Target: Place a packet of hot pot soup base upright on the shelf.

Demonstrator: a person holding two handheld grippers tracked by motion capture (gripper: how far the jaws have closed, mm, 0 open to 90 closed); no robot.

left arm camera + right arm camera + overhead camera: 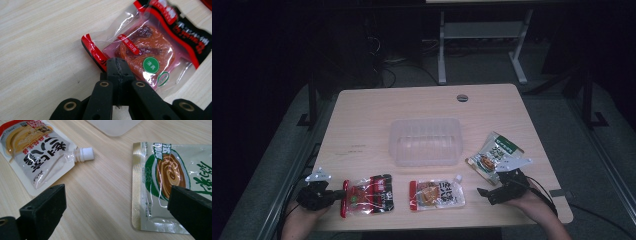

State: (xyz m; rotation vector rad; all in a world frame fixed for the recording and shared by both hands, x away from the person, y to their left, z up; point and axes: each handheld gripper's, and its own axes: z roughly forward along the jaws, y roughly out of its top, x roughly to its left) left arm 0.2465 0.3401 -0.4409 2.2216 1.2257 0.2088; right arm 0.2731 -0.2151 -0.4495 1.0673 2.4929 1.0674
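Note:
A red sauce packet [367, 195] lies flat at the front left of the table. My left gripper [337, 195] is shut on its left sealed edge. In the left gripper view the closed jaws [117, 65] pinch the red packet [147, 50] at its red border. A white spouted pouch [437, 194] lies to the right of it. A green packet [494, 154] lies farther right. My right gripper [487, 189] hovers open between those two. In the right gripper view its wide jaws [117, 207] hold nothing, with the spouted pouch [37, 152] at left and the green packet [170, 177] at right.
A clear plastic container [426, 141] stands empty at mid-table, behind the packets; its corner [112, 126] shows at the top of the right gripper view. A round cable hole [462, 97] sits near the far edge. Desk legs and cables stand beyond the table.

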